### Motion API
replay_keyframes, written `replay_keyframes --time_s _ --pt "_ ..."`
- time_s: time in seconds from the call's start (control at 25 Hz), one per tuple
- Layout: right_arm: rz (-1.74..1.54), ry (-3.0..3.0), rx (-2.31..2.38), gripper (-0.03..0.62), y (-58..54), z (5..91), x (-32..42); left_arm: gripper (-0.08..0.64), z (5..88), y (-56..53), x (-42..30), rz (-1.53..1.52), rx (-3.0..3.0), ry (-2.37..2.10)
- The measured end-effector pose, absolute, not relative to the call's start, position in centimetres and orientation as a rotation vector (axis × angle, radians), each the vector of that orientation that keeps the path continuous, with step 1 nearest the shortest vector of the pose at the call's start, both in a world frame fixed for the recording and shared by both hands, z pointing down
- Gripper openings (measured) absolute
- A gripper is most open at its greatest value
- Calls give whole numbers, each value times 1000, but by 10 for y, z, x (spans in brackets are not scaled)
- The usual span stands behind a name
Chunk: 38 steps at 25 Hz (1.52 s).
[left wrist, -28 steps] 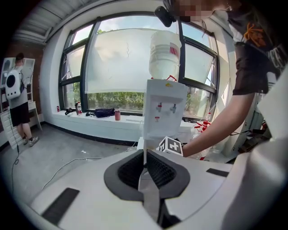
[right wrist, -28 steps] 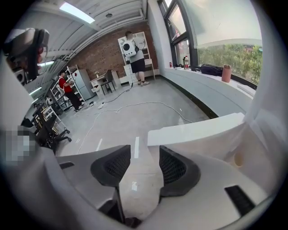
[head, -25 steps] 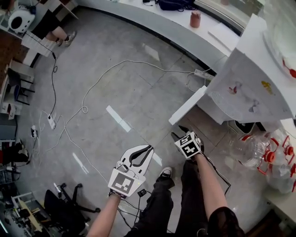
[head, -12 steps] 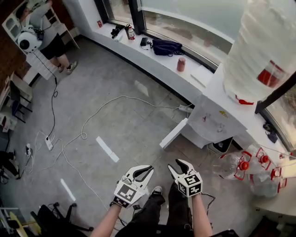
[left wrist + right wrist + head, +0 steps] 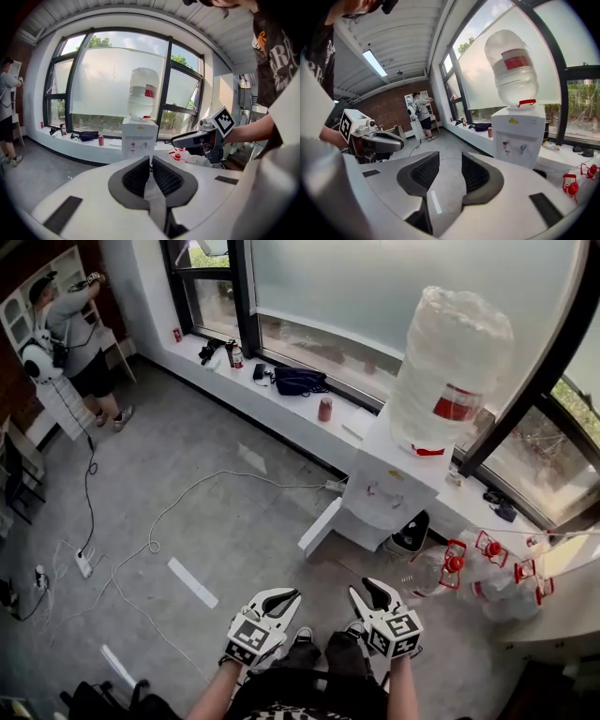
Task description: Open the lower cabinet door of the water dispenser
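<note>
Water dispenser (image 5: 392, 486), its lower cabinet door (image 5: 319, 526) swung open, stands well ahead of both: left hand-held gripper (image 5: 286, 598) clenched, empty; right hand-held gripper (image 5: 367, 591) empty, jaws closing.

The head view looks from above the person's own legs (steeply down, tipped forward) across the grey floor (image 5: 216, 521) to the water dispenser (image 5: 394, 488), well ahead by the window. The left gripper view sits low and faces the dispenser nearly head-on from well back. The right gripper view is nearer and angled along the window wall, with the dispenser at its right. All three share the dispenser, the window ledge (image 5: 281, 399) and a standing person (image 5: 80, 334) far off.
</note>
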State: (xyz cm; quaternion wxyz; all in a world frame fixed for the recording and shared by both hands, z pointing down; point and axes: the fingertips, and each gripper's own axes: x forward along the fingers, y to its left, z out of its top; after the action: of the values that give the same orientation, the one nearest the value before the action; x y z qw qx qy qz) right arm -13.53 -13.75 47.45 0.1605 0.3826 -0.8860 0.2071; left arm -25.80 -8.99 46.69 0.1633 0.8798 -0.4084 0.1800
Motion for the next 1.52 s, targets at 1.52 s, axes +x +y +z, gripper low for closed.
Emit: replay_keyframes --time_s 1.52 --pt "444 -2533 1385 53 188 380 94 20 373 203 27 479 2845 -813"
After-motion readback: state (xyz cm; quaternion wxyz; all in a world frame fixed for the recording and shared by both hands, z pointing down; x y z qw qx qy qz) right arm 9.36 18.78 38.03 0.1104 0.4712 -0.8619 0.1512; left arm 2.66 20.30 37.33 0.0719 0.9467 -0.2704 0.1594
